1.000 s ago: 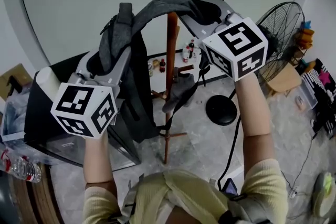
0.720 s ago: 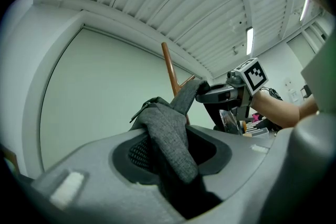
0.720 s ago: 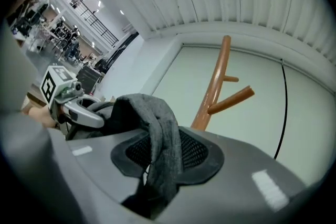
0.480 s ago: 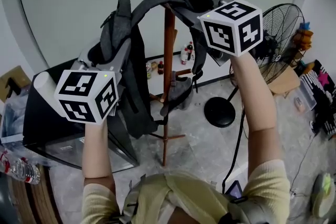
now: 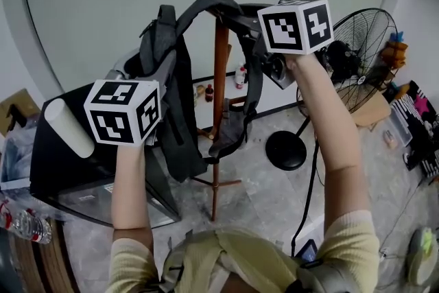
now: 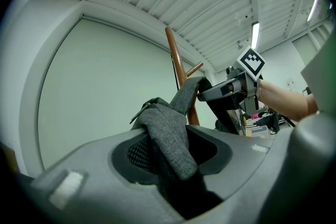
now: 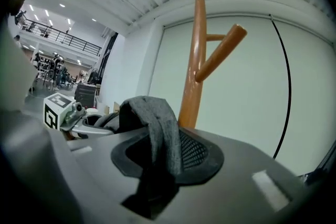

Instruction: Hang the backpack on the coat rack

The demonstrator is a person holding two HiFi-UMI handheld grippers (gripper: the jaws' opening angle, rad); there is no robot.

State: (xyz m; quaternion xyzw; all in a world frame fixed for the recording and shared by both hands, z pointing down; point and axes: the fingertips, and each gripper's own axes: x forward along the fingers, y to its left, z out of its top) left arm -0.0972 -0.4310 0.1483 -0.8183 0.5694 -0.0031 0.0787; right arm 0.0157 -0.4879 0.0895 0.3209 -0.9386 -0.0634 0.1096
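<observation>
The left gripper (image 6: 170, 150) has its jaws only a little apart, and they pinch a grey strap (image 6: 169, 134) of the backpack (image 5: 175, 127); the strap fills the gap between the jaws and folds over the front of them. The right gripper (image 7: 163, 157) pinches the same grey cloth in the same way, with its jaws also narrow and the cloth hanging over their front edge. Between the two grippers the strap rises in an arch, and the rack (image 5: 221, 44) stands behind this arch, about halfway from one gripper to the other. The dark body of the backpack hangs below the left gripper, and a thinner band drops below the right one. Beyond the right gripper a peg (image 7: 220, 52) of the rack points upward, above the strap. In the head view each cube (image 5: 123, 111) covers the jaws behind it, so the grip shows only in the gripper views. The top of the rack is cut off by the upper edge there, and the hanging backpack hides part of the pole. Whether the strap touches the pole cannot be told. A fan (image 5: 363, 51) stands to the right of the right gripper, partly hidden by the arm.
</observation>
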